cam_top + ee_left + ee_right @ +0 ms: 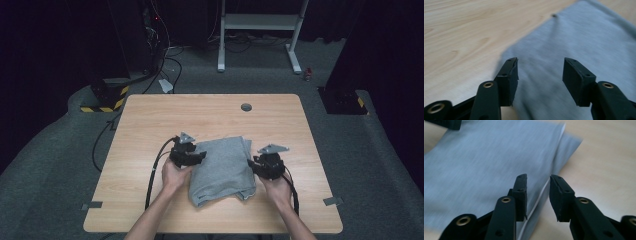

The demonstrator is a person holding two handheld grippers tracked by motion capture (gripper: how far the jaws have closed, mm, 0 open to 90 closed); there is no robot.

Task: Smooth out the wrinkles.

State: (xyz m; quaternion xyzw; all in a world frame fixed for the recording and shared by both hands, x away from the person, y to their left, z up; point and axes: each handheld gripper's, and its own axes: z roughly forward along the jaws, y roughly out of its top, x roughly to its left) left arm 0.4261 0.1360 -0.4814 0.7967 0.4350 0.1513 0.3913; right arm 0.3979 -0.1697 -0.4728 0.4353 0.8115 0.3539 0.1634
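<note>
Lying folded mid-surface [150, 125] of pale wood grain — soft grey knit cloth [222, 167], roughly rectangular. Flanking it, left gripper [540, 72] and right gripper [537, 195] — both gaping, pinching nothing, black blocky pads.

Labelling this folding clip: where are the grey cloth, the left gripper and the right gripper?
grey cloth [222, 167], high view, middle of its top layer.
left gripper [540, 75], left gripper view, between its open jaws.
right gripper [538, 195], right gripper view, between its jaws.
</note>
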